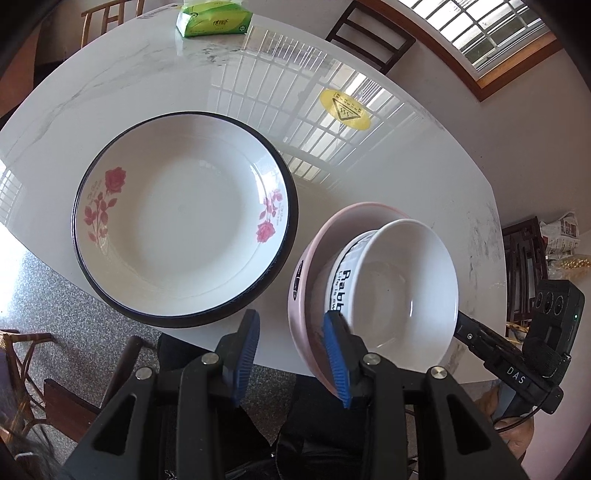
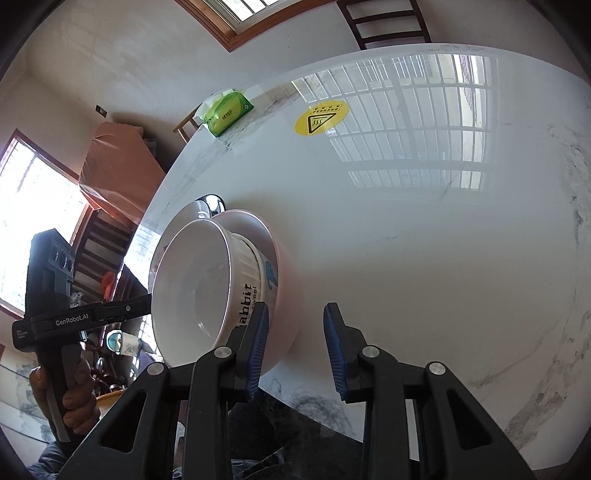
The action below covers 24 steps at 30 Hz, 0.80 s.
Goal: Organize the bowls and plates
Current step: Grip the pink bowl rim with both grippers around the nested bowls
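One plate (image 1: 177,225), white with a black rim and two rose prints, lies near the desk's (image 1: 369,177) near edge. Two bowls sit nested by the same edge: one pink bowl (image 1: 317,236) underneath and one white bowl (image 1: 402,280) with lettering tilted inside it. One green tissue pack (image 1: 210,18) rests at the far edge. One round yellow sticker (image 1: 345,109) is stuck to the desk's middle. Two tools appear: the left tool (image 1: 291,354) and the right tool (image 2: 295,350), each with two blue pads.
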Available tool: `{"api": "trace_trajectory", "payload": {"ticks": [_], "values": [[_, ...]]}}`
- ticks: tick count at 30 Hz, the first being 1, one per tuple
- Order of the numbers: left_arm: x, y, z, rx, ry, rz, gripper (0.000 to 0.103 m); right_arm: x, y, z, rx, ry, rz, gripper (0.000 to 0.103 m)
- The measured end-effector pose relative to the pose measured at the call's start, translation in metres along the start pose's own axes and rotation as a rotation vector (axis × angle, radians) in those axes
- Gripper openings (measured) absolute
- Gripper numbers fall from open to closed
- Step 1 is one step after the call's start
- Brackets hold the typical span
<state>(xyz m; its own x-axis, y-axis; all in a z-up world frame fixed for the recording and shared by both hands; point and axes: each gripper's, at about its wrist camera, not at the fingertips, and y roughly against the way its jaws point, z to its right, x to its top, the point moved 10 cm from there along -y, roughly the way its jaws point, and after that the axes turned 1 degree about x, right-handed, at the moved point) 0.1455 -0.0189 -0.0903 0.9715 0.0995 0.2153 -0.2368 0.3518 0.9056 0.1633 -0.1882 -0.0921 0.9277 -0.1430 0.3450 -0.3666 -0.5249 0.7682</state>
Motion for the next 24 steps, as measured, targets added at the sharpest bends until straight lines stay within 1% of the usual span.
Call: {"api": "trace_trajectory", "payload": {"ticks": [3, 6, 9, 11, 13, 16, 17, 18, 19, 21, 22, 24], "values": [[0.000, 0.001, 0.001, 0.033, -0.011, 0.004, 0.038, -0.001, -0.005, 0.000, -0.009, 0.008, -0.034, 0.029], [-0.003, 0.001, 0.005, 0.078, -0.042, 0.009, 0.038, 0.000, -0.005, -0.002, -0.048, 0.044, -0.052, 0.029], [-0.005, 0.002, 0.010, 0.145, -0.095, 0.002, 0.040, 0.002, -0.005, -0.003, -0.081, 0.071, -0.075, 0.029], [-0.006, 0.002, 0.012, 0.177, -0.107, 0.003, 0.043, 0.002, -0.006, -0.003, -0.096, 0.079, -0.096, 0.029], [-0.006, 0.002, 0.014, 0.178, -0.098, -0.002, 0.043, 0.003, -0.007, -0.002, -0.103, 0.076, -0.119, 0.028], [-0.007, 0.001, 0.006, 0.115, -0.007, -0.026, 0.043, 0.004, -0.009, -0.002, -0.120, 0.086, -0.154, 0.027], [-0.006, 0.001, 0.004, 0.122, -0.004, -0.020, 0.043, 0.005, -0.010, -0.003, -0.130, 0.097, -0.163, 0.027], [-0.004, 0.002, 0.001, 0.154, -0.009, -0.011, 0.043, 0.004, -0.010, -0.004, -0.141, 0.110, -0.171, 0.027], [-0.003, 0.003, -0.001, 0.167, -0.009, -0.005, 0.043, 0.003, -0.011, -0.004, -0.151, 0.122, -0.176, 0.027], [-0.003, 0.000, 0.000, 0.175, -0.008, -0.020, 0.043, 0.004, -0.011, -0.004, -0.157, 0.130, -0.187, 0.027], [-0.003, -0.001, 0.003, 0.178, -0.017, -0.033, 0.040, 0.004, -0.012, -0.004, -0.156, 0.127, -0.193, 0.027], [-0.001, -0.001, 0.007, 0.203, -0.023, -0.024, 0.040, 0.003, -0.012, -0.003, -0.155, 0.126, -0.204, 0.027]]}}
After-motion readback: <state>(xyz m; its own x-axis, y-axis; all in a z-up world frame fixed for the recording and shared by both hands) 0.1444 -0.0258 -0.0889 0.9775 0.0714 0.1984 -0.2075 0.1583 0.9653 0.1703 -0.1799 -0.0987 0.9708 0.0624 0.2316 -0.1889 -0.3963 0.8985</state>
